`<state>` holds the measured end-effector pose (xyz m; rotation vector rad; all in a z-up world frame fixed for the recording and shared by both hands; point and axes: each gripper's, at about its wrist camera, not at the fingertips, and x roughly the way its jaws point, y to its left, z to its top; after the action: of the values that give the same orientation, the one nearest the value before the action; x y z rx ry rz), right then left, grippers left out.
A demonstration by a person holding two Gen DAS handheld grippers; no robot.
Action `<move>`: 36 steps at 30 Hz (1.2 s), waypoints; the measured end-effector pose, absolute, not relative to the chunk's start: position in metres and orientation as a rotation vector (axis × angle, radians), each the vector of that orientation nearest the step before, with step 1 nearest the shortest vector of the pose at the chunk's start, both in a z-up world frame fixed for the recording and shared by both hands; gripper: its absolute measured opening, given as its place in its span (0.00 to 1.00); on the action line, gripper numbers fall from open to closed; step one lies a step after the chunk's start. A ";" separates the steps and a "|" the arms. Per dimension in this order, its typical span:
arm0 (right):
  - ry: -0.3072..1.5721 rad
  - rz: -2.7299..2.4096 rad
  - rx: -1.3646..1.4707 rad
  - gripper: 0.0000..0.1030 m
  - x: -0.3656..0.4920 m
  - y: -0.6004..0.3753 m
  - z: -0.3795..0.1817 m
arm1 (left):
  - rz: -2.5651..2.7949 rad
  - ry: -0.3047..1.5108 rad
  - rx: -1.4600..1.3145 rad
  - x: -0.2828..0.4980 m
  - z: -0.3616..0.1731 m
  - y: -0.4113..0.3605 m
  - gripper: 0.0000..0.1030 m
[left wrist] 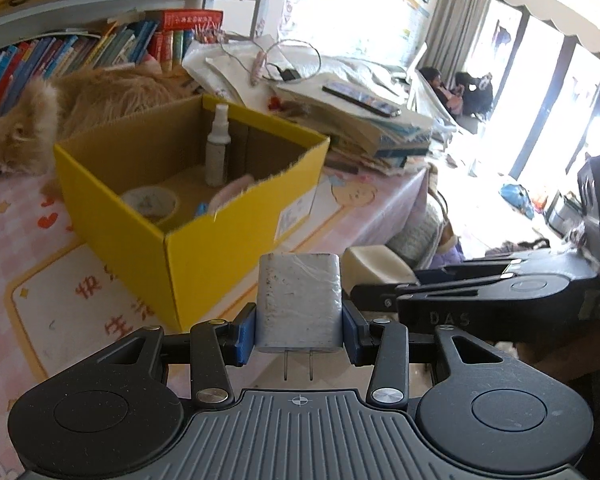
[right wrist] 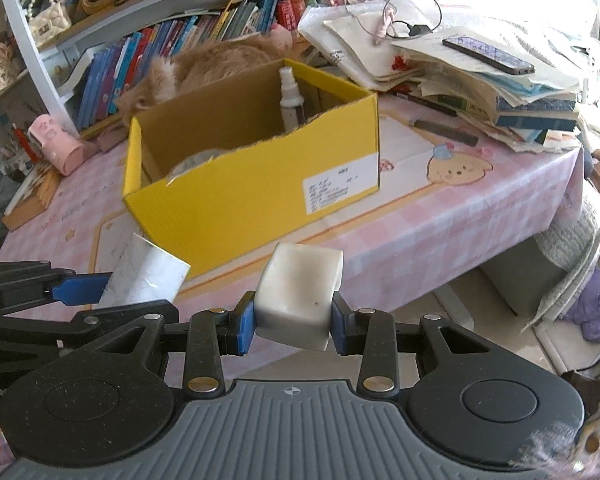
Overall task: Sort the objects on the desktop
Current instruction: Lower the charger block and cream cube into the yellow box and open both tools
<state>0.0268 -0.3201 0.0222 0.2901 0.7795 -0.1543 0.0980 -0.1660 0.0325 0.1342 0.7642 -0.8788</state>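
My left gripper is shut on a white plug charger, prongs pointing back at the camera, held in front of the near corner of the yellow cardboard box. My right gripper is shut on a white block-shaped charger, held over the table's front edge before the box. The left gripper with its charger shows at the left of the right wrist view. Inside the box stand a spray bottle, a tape roll and a pink item.
An orange cat lies behind the box. A messy stack of papers and books with a phone on top fills the table's right back. Bookshelf behind. A pink cup lies at the left. The table edge drops off to the right.
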 end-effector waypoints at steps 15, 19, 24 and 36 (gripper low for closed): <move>0.700 -0.012 0.249 0.33 0.074 -0.358 0.043 | -0.733 0.647 0.108 0.117 0.062 -0.186 0.41; 0.660 0.028 0.204 0.33 0.089 -0.363 0.055 | -0.679 0.619 0.094 0.125 0.068 -0.186 0.41; 0.614 0.082 0.167 0.33 0.113 -0.372 0.068 | -0.604 0.597 0.071 0.138 0.072 -0.185 0.41; 0.629 0.201 0.067 0.33 0.181 -0.374 0.061 | -0.505 0.582 0.127 0.176 0.062 -0.204 0.41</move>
<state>0.1806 -0.3739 0.0605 0.0669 0.6293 0.2012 0.1761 -0.2039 0.0616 0.1269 0.5822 -0.5048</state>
